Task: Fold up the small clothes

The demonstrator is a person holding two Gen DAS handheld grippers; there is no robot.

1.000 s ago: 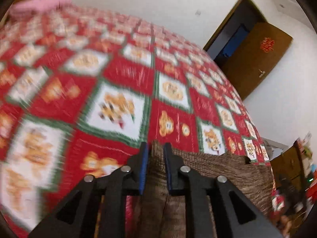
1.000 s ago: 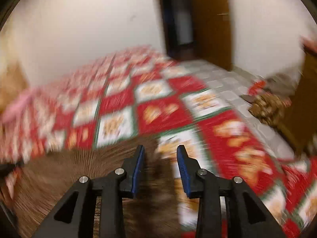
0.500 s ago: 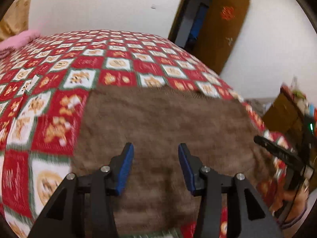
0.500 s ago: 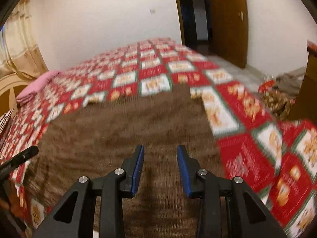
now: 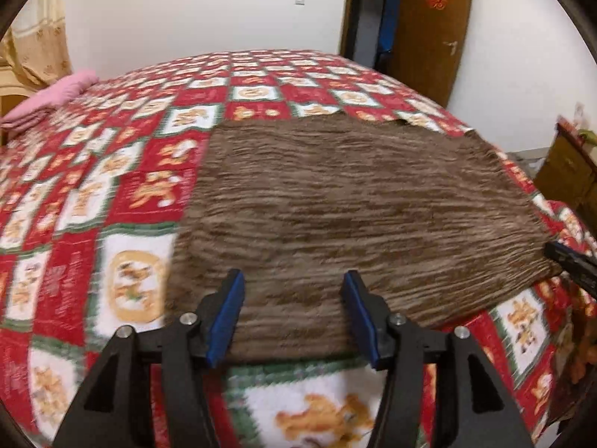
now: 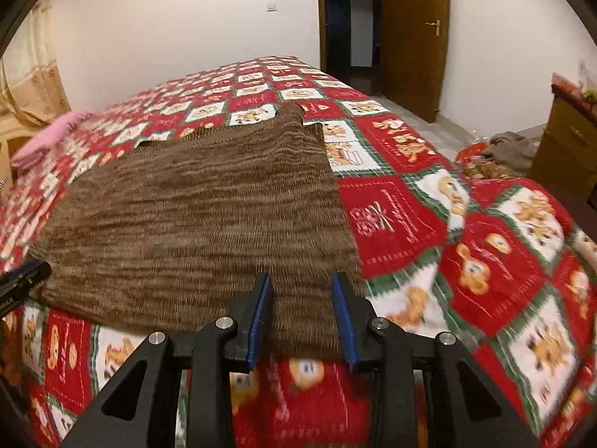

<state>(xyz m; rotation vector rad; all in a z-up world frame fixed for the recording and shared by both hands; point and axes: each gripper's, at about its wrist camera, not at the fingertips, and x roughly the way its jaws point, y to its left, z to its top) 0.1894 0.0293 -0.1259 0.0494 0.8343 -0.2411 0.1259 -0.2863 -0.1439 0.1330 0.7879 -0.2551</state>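
Both grippers have drawn back from the brown knit garment (image 5: 358,216), now spread flat on the patterned bedspread (image 5: 123,201). Left gripper (image 5: 294,317): jaws opening, nothing between them. Right gripper (image 6: 301,321): fingers apart, gripping nothing. For the next fold, take 2 near corners evenly; 1 second earlier the left pinched the cloth.

This is a bedroom in a home. A wide bed (image 5: 112,171) under a red, white and green patterned blanket fills the frame's middle. Folded pink bedding (image 5: 48,97) lies at the left edge beside a yellow curtain (image 5: 33,44). A brown wooden door (image 6: 414,37) stands open at upper right, with a wooden cabinet (image 6: 567,142) at the right edge.
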